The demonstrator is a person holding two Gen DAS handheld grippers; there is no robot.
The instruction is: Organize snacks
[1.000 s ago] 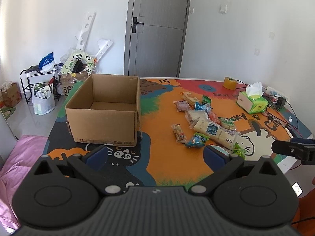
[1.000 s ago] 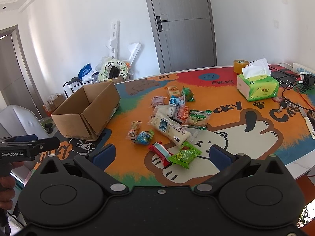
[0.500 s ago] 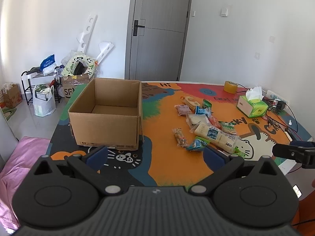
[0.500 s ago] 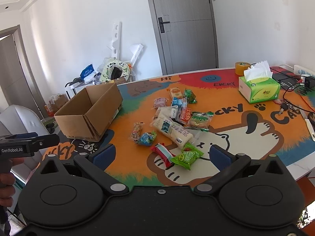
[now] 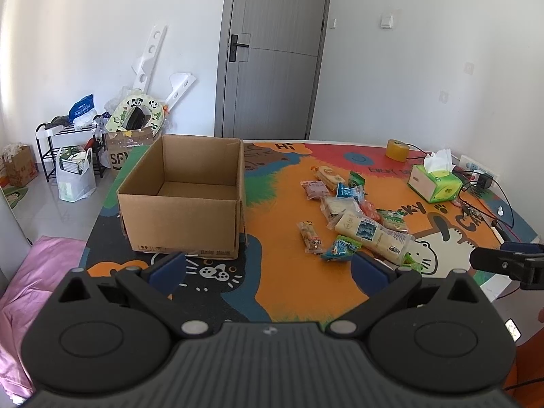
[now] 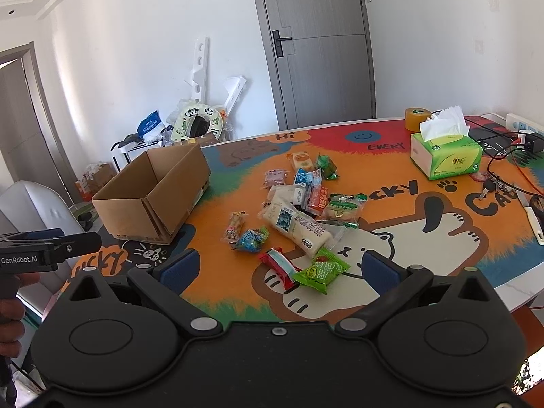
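An open, empty cardboard box (image 5: 183, 200) (image 6: 153, 197) stands on the left of the colourful table mat. Several snack packets lie in a loose pile right of it, among them a long white bread pack (image 5: 372, 234) (image 6: 295, 226), a green packet (image 6: 321, 272) and a red-striped packet (image 6: 280, 267). My left gripper (image 5: 268, 267) is open and empty, held above the table's near edge. My right gripper (image 6: 278, 270) is open and empty, just short of the green and red packets.
A green tissue box (image 5: 435, 183) (image 6: 445, 154), a tape roll (image 6: 417, 118), cables and keys (image 6: 493, 187) lie at the right. A shoe rack and bags (image 5: 71, 166) stand on the floor at the left. A grey door (image 5: 272, 54) is behind.
Both grippers have drawn back and risen a little, so the table looks slightly farther away. Nothing on the table has moved.
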